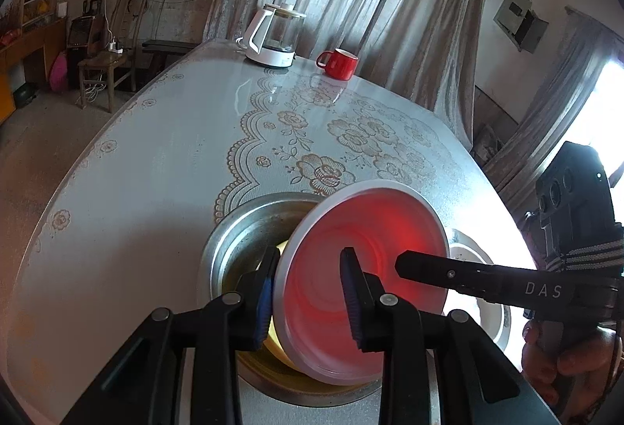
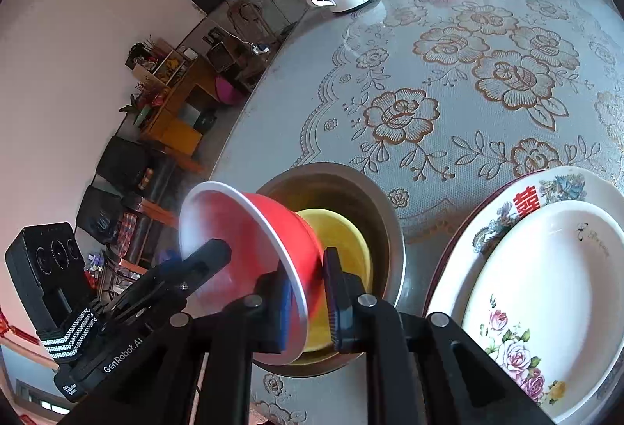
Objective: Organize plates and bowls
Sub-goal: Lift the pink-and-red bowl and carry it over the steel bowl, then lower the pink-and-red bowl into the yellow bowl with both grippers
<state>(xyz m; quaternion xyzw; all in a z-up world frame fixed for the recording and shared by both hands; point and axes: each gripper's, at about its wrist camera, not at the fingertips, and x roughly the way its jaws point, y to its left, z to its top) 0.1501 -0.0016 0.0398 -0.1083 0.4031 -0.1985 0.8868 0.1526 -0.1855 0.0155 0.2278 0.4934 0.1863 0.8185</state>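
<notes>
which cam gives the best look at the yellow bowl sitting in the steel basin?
Right wrist. There the yellow bowl shows its rim and inside, nested in the round steel basin, behind the tilted red bowl with the white rim. The left wrist view shows only yellow slivers, since that red bowl covers the rest.

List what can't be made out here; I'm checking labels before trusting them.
- Left wrist: yellow bowl mostly hidden behind red bowl.
- Left wrist: plates washed out by glare.
- Right wrist: white plate cut off by frame edge; its small writing too small to read.
</notes>
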